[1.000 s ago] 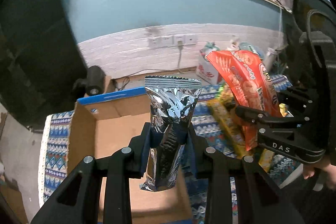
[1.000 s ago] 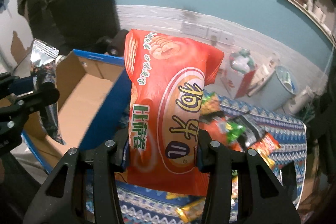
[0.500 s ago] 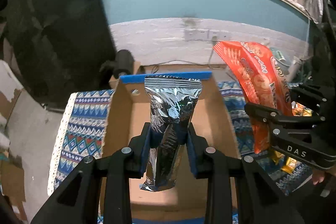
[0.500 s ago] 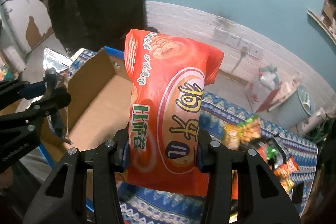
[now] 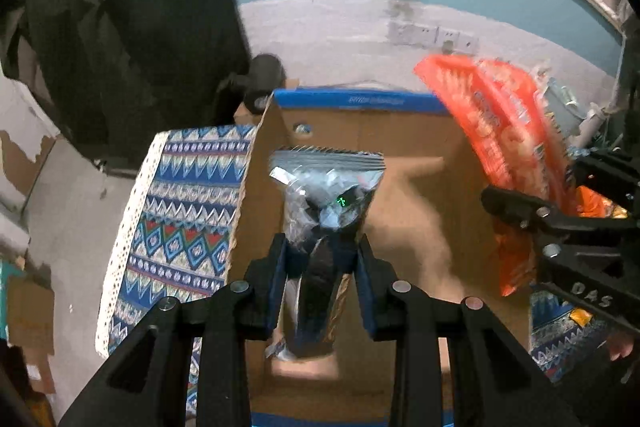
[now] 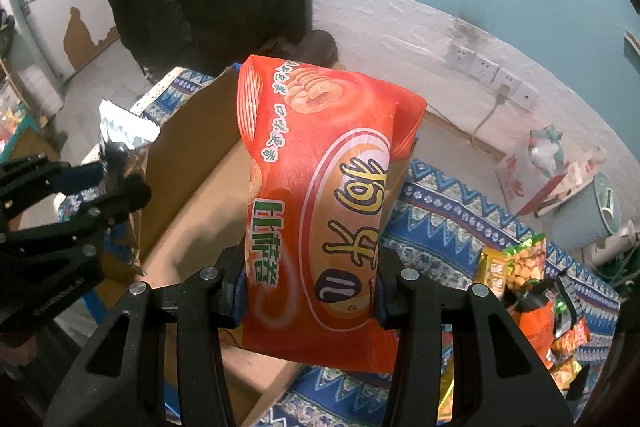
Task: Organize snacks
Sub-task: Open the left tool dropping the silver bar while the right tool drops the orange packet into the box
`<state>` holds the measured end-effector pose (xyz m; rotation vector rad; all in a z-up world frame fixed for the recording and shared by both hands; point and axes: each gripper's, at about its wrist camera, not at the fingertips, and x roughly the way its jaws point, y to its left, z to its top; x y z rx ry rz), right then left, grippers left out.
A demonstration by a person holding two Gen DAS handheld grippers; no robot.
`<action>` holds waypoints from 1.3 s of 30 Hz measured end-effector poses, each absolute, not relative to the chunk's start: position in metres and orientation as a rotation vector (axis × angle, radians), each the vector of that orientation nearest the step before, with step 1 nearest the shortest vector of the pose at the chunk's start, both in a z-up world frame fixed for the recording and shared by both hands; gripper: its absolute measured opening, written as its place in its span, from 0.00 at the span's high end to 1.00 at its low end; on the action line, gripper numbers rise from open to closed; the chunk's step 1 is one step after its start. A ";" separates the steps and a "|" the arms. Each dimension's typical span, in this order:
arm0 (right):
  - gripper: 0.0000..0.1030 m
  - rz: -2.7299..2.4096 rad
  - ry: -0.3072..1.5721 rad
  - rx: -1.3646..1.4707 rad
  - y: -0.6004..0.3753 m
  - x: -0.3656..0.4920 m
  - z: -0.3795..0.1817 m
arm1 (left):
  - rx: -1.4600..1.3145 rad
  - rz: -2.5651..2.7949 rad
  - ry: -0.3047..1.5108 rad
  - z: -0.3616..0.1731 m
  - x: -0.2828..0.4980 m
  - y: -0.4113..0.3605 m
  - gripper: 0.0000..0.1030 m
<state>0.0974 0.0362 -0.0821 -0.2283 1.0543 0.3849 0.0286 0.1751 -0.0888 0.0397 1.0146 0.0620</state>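
My left gripper [image 5: 322, 267] is shut on a silver foil snack packet [image 5: 326, 195] and holds it upright over the open cardboard box [image 5: 404, 227] with a blue rim. My right gripper [image 6: 310, 287] is shut on a large orange chip bag [image 6: 324, 195], held upright above the box's right side [image 6: 192, 203]. The orange bag [image 5: 504, 131] and the right gripper [image 5: 560, 227] also show at the right of the left wrist view. The left gripper [image 6: 68, 211] with the silver packet [image 6: 120, 131] shows at the left of the right wrist view.
The box stands on a blue patterned tablecloth [image 5: 180, 211]. Several loose snack packets [image 6: 532, 279] lie on the cloth to the right. A white carton [image 6: 536, 167] and a pale bucket [image 6: 592, 211] stand behind them. A wall with sockets [image 6: 492, 75] is at the back.
Both grippers have moved left with their packets, so they now hang over the box. The box fills more of both views.
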 end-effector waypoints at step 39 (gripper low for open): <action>0.24 0.357 1.056 -0.233 -0.008 0.083 -0.073 | 0.095 0.020 0.991 -0.071 0.024 0.138 0.34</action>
